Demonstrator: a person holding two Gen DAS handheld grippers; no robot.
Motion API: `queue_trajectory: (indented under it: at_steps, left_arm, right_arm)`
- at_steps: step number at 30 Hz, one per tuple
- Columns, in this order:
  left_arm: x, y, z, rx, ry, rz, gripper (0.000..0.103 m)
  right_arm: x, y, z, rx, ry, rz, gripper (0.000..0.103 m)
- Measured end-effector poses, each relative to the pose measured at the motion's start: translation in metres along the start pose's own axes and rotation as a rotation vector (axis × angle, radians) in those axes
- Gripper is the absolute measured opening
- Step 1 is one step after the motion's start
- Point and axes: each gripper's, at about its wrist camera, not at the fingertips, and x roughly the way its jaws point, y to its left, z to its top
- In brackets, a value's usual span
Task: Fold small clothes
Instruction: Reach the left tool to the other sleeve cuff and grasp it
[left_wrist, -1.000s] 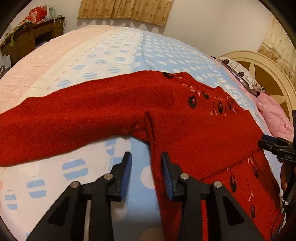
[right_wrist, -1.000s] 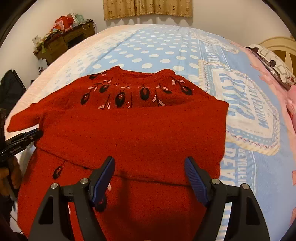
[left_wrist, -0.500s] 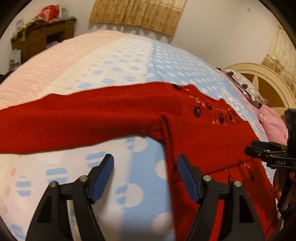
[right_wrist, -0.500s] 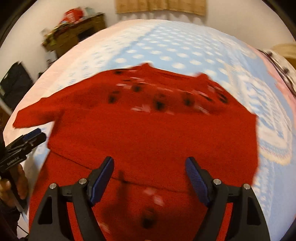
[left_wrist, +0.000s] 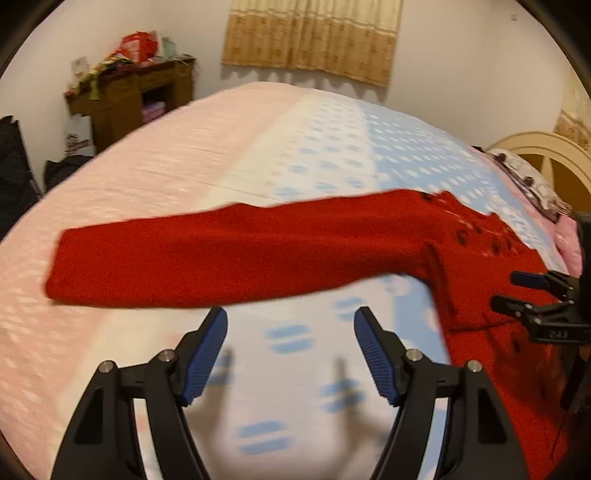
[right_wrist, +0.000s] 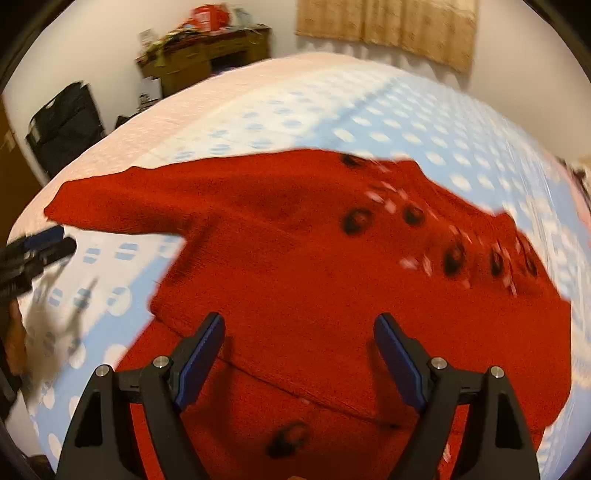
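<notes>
Item: red knit sweater, flat on the bed, one sleeve outstretched toward its pink side; judged soft, limp, thick; best pinched at the cuff edge. Left gripper: fingers wide, empty, above bare sheet. Right gripper: fingers opening, empty, above the body.

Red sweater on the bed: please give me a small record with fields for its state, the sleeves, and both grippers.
garment: red sweater, flat on the dotted bedsheet
right sleeve: folded across the chest
left sleeve: left sleeve stretched out sideways, not folded
left gripper: left gripper open, over bare sheet below that sleeve
right gripper: right gripper empty, jaws opening, above the body
</notes>
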Motion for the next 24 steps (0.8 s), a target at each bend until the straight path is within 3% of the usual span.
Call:
queue_trajectory:
  at_steps: [4,7,12,16,22,24]
  left_arm:
    - [-0.004,0.044,0.005,-0.050,-0.007,0.104,0.074]
    - [-0.011,0.090,0.008,-0.110,-0.021,0.227,0.075]
    - [-0.009,0.143,0.018,-0.168,-0.023,0.342,0.075]
    - [0.004,0.162,0.023,-0.225,-0.002,0.342,0.075]
    - [0.036,0.160,0.032,-0.259,0.066,0.272,0.075]
    - [0.040,0.161,0.033,-0.261,0.077,0.291,0.072]
  right_arm:
    - [0.031,0.029,-0.006,-0.045,0.075,0.045,0.086]
    - [0.026,0.035,-0.007,-0.069,0.033,0.022,0.086]
    - [0.011,0.034,-0.013,-0.072,-0.003,0.028,0.086]
    - [0.006,0.051,-0.023,-0.149,0.004,0.018,0.086]
    - [-0.010,0.061,-0.030,-0.180,-0.013,0.031,0.086]
    - [-0.020,0.063,-0.034,-0.189,-0.031,0.029,0.086]
